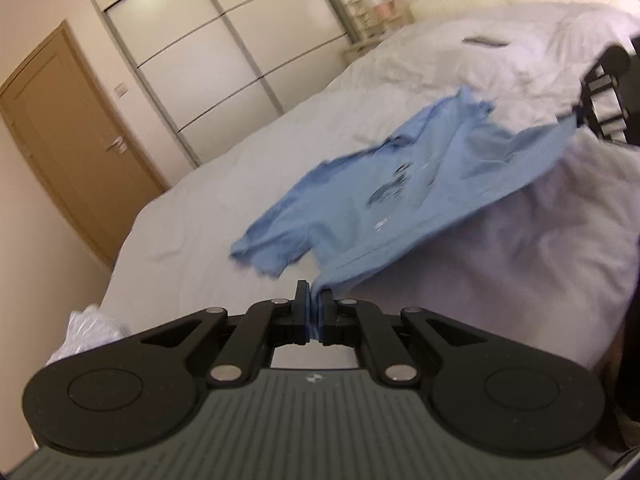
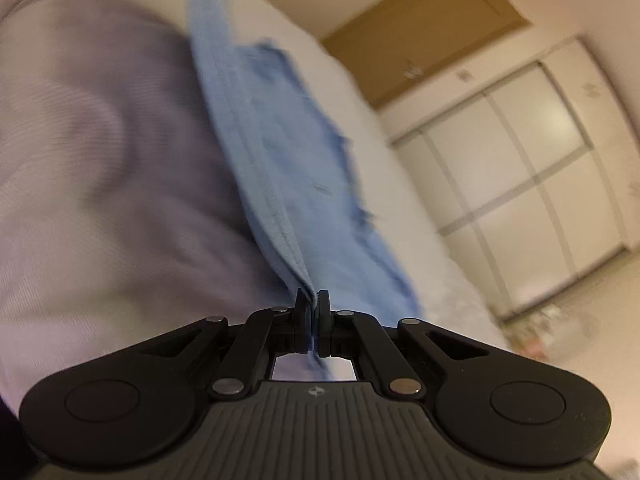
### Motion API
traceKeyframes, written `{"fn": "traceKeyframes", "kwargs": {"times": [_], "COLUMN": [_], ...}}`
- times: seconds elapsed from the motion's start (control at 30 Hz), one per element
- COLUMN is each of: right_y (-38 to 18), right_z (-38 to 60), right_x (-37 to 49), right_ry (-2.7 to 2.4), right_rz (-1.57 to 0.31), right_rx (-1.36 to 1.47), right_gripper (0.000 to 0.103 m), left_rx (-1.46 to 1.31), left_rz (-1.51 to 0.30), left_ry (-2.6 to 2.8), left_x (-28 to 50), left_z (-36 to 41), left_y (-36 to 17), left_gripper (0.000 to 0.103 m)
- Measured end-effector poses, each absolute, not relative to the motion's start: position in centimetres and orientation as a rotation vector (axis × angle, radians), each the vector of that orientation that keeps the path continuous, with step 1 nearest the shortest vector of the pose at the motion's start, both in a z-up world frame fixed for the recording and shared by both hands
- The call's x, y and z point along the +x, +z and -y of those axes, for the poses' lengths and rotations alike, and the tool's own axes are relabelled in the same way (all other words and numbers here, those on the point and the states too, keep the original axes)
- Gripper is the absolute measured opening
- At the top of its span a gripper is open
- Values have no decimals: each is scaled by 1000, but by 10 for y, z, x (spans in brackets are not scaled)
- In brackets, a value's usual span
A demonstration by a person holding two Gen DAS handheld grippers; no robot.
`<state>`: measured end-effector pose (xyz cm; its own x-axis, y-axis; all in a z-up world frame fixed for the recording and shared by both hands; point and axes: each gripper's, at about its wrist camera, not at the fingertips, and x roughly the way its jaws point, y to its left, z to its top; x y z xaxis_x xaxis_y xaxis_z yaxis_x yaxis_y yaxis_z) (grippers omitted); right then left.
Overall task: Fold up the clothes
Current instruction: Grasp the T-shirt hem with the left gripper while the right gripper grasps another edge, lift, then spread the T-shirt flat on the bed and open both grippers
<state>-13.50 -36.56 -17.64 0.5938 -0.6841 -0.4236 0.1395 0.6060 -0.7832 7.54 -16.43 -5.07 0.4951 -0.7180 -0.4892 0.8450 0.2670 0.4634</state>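
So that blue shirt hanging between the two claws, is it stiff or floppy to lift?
Probably floppy: the blue shirt sags between the left claw and right claw, its sleeve trailing on the bed. Likely light, since thin pinches at the hem hold it.

Both views are lit by warm, even indoor light of moderate brightness, with no light source in frame and a yellowish cast on walls and wardrobe [image 1: 224, 60]. Soft glare sits on the wardrobe panels [image 2: 556, 120]. Fisheye distortion bows the door [image 1: 76, 136] and wardrobe lines, and dark vignetting cuts the corners. The left tool [image 1: 313, 300] and right tool [image 2: 313, 304] are sharp, with small highlights on their rivets. Motion blur smears the blue shirt [image 1: 384, 184] and the bed [image 1: 208, 216]; it is heavier in the right wrist view, where the pale cloth at left [image 2: 100, 152] is streaked. Shadows are faint and diffuse.
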Motion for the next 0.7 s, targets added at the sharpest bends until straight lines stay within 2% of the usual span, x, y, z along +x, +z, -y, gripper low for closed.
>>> {"fn": "traceKeyframes", "kwargs": {"times": [0.2,0.37,0.53,0.6,0.67,0.7], "right_y": [-120,-148,-170,-163,-156,-152], "right_z": [320,276,282,297,321,332], "right_x": [-209,-225,-219,-218,-217,-218], "right_ry": [-620,-511,-446,-488,-549,-576], "right_rz": [-846,-914,-918,-879,-833,-813], "right_rx": [-742,-594,-430,-366,-270,-226], "right_gripper": [0,0,0,13,45,48], "left_rx": [833,967,1015,1007,963,938], "left_rz": [-180,-298,-366,-377,-389,-394], "left_ry": [-1264,-1290,-1274,-1268,-1257,-1249], "left_x": [29,23,28,31,37,41], "left_z": [151,136,128,125,120,118], "left_y": [-61,-103,-120,-120,-117,-114], "left_gripper": [2,2,3,5,8,10]}}
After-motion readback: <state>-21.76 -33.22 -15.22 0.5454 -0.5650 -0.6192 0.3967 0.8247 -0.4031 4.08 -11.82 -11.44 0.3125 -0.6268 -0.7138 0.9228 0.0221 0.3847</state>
